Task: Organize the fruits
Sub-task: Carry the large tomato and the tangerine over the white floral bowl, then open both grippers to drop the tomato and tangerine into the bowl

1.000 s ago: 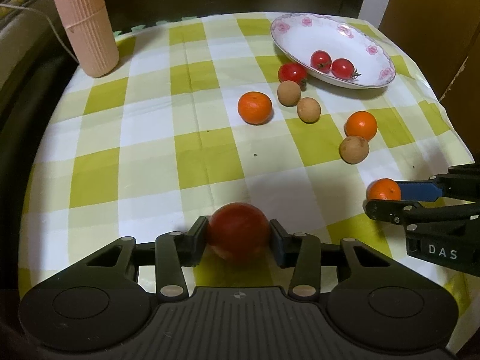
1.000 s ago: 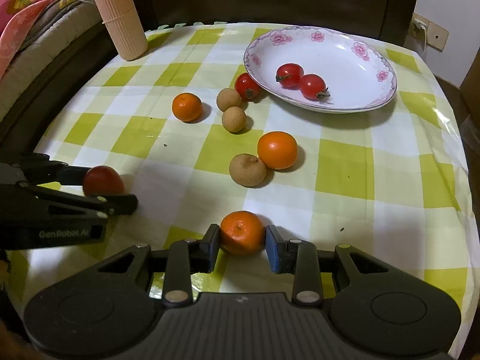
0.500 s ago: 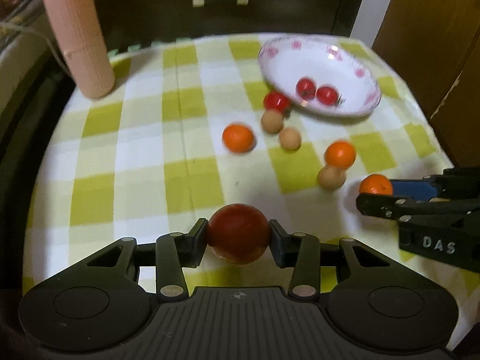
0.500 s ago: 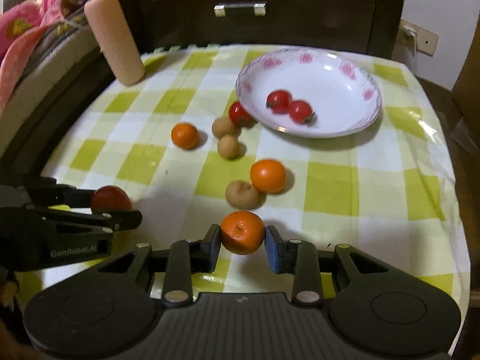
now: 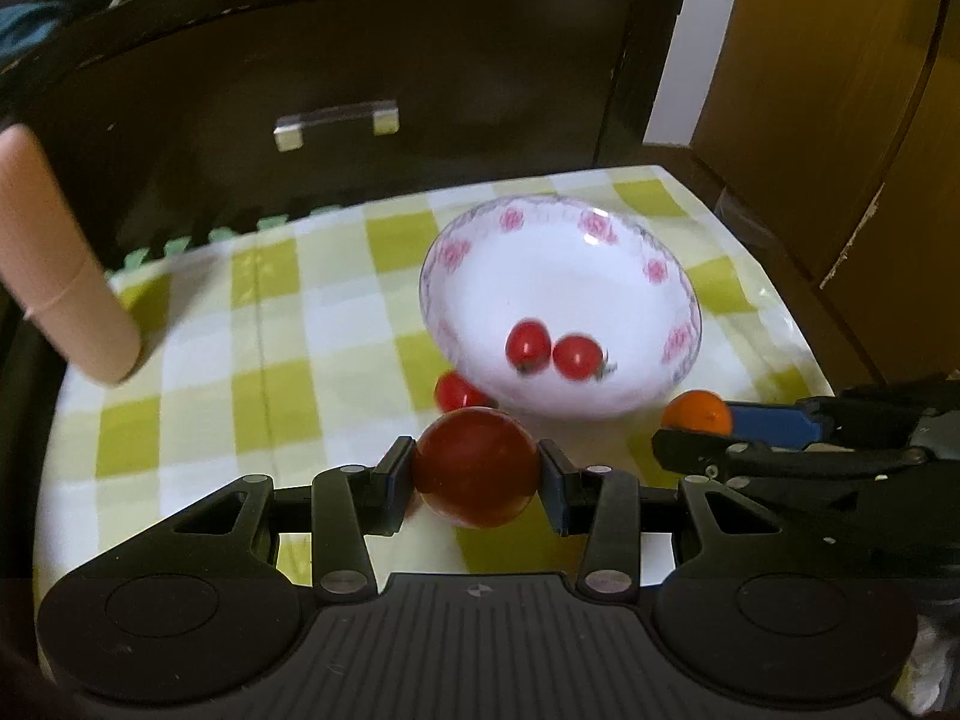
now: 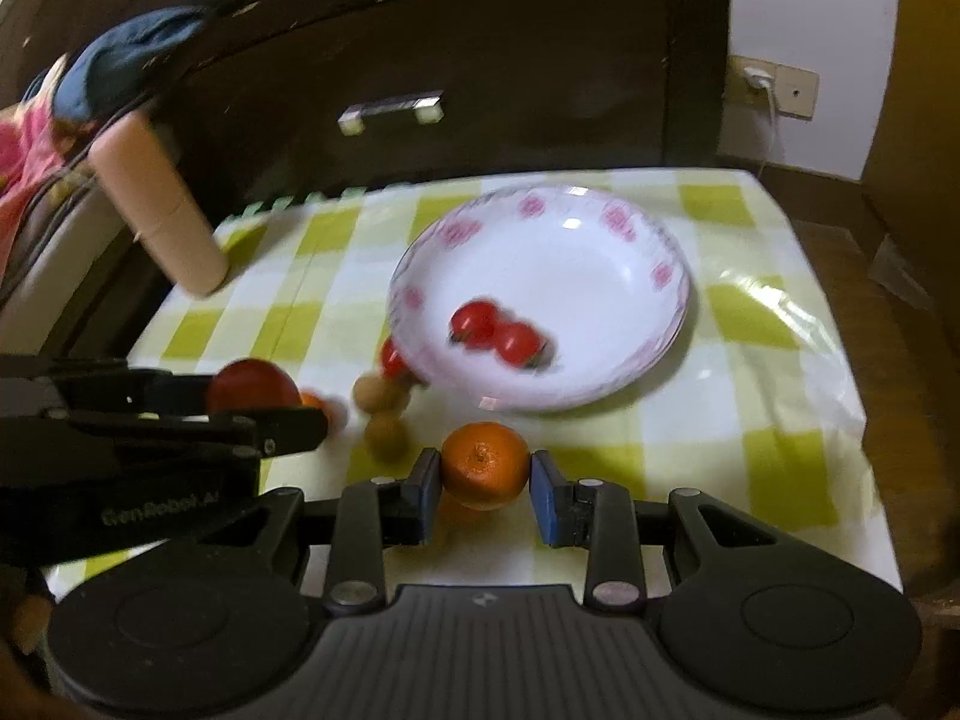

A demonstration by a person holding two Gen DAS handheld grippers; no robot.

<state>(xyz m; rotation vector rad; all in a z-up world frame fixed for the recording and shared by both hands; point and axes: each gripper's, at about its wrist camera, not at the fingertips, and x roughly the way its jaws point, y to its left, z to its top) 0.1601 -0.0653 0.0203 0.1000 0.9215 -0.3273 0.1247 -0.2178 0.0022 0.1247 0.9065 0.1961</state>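
Left gripper (image 5: 477, 471) is clamped on a big red tomato (image 5: 476, 467), held just in front of the flowered bowl (image 5: 606, 396); two cherry tomatoes (image 5: 528, 347) sit inside that bowl; right gripper (image 6: 483, 477) pinches a tangerine (image 6: 485, 466), also just in front of the bowl's near rim

A dark wooden cabinet (image 6: 480, 60) with a shiny drawer handle (image 6: 391, 110) stands behind the tabletop (image 6: 750, 324), which wears a yellow and white checked cloth; the wall (image 6: 804, 12) is white, with a socket (image 6: 771, 86) and a plugged-in white cord. Brown wooden furniture (image 5: 840, 90) stands at the right.
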